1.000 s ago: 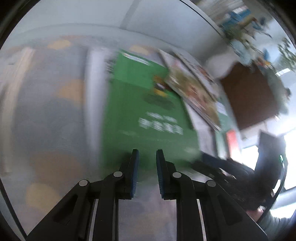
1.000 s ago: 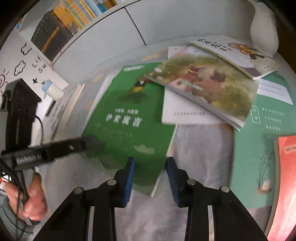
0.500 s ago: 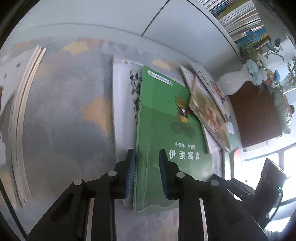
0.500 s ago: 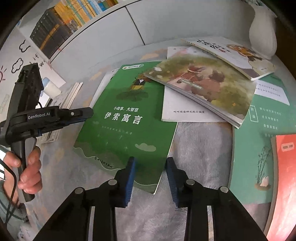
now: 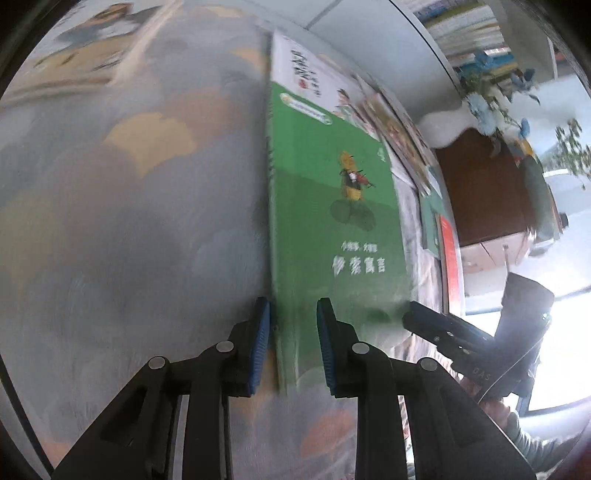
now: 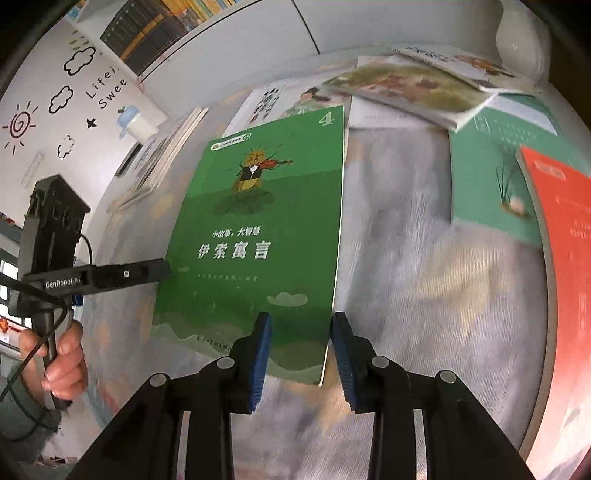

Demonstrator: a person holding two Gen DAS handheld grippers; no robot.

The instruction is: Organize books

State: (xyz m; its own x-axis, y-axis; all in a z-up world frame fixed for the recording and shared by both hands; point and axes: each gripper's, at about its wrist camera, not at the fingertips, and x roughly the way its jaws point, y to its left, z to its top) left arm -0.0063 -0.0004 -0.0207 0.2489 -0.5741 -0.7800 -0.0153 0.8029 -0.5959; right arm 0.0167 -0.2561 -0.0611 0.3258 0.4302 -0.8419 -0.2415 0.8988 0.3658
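A green book (image 6: 258,236) with a cricket on its cover lies flat on the patterned cloth (image 6: 406,258). My right gripper (image 6: 300,347) stands over its near right corner with the jaws apart. One finger is on the cover and the other is just off the page edge. My left gripper (image 5: 293,328) straddles the spine edge of the green book (image 5: 332,229), also with a gap between pads and book. In the right wrist view the left gripper (image 6: 162,267) has its tip at the book's left edge. The right gripper (image 5: 412,314) shows at the near right corner.
A white book (image 6: 266,99) lies just behind the green one. A picture book (image 6: 406,88), a teal book (image 6: 495,162) and a red book (image 6: 565,240) lie to the right. A stack of thin books (image 6: 162,147) sits at the left and a white vase (image 6: 517,29) at the back right.
The green book has slid out from under the picture book towards me, staying under the right gripper. The left gripper has shifted to the book's spine edge and its jaws stand slightly wider.
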